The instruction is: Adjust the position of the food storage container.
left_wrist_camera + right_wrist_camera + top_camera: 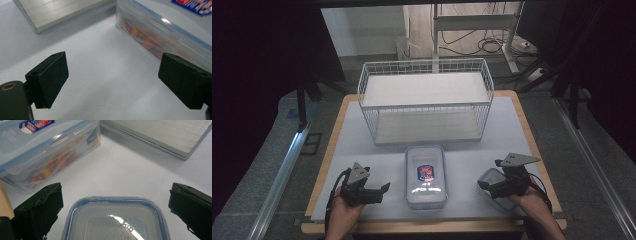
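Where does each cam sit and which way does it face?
High view: above the person's side, looking forward and down at the table and wire basket; both hands, left claw, right claw.
Left gripper view: on the left claw, jaws apart, beside the large lidded container.
Right gripper view: on the right claw, jaws either side of the small square container.
Shared: the large container.

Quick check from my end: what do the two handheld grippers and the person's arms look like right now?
Both are black handheld units. The left gripper and the right gripper each carry a grey three-cornered plate on top and trail a black cable back past the wrist. The jaws are blocky black pads with small screw holes; a brass-coloured fitting sits beside the left gripper's jaws. The forearms are bare, with no sleeves showing.
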`<state>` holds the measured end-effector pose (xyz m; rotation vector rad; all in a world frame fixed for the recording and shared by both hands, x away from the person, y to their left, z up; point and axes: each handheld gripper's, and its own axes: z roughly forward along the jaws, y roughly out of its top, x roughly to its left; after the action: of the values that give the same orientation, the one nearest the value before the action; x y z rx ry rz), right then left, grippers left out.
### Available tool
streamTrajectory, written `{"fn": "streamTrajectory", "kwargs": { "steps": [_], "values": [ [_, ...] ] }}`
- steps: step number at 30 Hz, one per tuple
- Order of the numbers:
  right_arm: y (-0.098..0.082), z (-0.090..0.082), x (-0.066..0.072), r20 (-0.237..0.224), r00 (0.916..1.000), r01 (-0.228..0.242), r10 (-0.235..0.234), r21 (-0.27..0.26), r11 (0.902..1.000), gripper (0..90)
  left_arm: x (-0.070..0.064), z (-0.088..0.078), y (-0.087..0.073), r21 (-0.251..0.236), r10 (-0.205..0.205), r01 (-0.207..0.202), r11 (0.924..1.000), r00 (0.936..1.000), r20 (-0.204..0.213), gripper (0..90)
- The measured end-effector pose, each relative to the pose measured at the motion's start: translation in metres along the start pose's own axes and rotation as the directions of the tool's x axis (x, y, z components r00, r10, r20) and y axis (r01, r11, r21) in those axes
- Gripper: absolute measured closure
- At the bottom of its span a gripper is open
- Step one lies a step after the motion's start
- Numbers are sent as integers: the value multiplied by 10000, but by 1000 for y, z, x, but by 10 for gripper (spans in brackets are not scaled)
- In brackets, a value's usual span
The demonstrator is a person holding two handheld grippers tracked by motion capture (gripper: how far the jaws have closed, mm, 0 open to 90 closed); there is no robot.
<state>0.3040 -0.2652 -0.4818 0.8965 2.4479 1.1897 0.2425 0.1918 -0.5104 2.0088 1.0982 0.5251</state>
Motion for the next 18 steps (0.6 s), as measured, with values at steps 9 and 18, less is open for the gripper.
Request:
{"fn": "streamTrajectory", "kwargs": {
  "steps": [9,18],
  "values": [
    [-1,-1,-2,-81,10000,21,-19,229,9997,0,-7,1,1,-105,396,-397,9992,9992,-101,76],
    [-1,-2,0,-108,9999,-43,45,204,9998,26,-10,3,1,33,590,-590,9983,9982,-107,75]
  ]
}}
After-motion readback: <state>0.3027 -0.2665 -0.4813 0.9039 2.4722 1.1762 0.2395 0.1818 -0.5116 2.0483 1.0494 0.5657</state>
